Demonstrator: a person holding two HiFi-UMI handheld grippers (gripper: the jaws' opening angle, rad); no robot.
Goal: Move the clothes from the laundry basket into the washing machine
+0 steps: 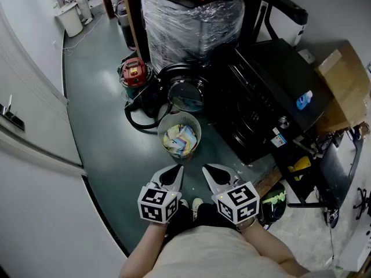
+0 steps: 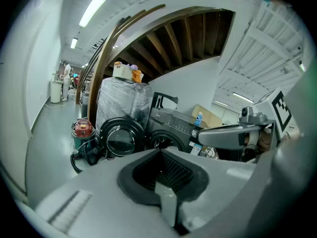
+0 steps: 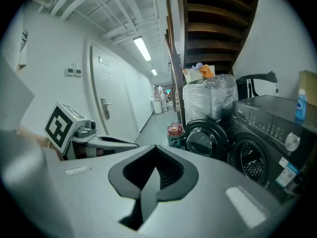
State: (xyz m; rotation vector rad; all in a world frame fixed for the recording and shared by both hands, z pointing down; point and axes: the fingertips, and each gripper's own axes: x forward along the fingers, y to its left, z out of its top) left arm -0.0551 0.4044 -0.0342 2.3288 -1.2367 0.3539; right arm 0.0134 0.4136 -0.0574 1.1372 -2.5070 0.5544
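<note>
Both the left gripper (image 1: 176, 171) and the right gripper (image 1: 209, 171) hang clenched and empty just short of the laundry basket (image 1: 160, 133), the clothes (image 1: 181, 139) inside it and the washing machine (image 1: 261, 97) open behind it, so the first pick seems not begun: one gripper must open and dip in.

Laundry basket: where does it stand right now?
In the head view the laundry basket stands on the floor at centre, close beside the open round door of the black washing machine, which is to its right.
</note>
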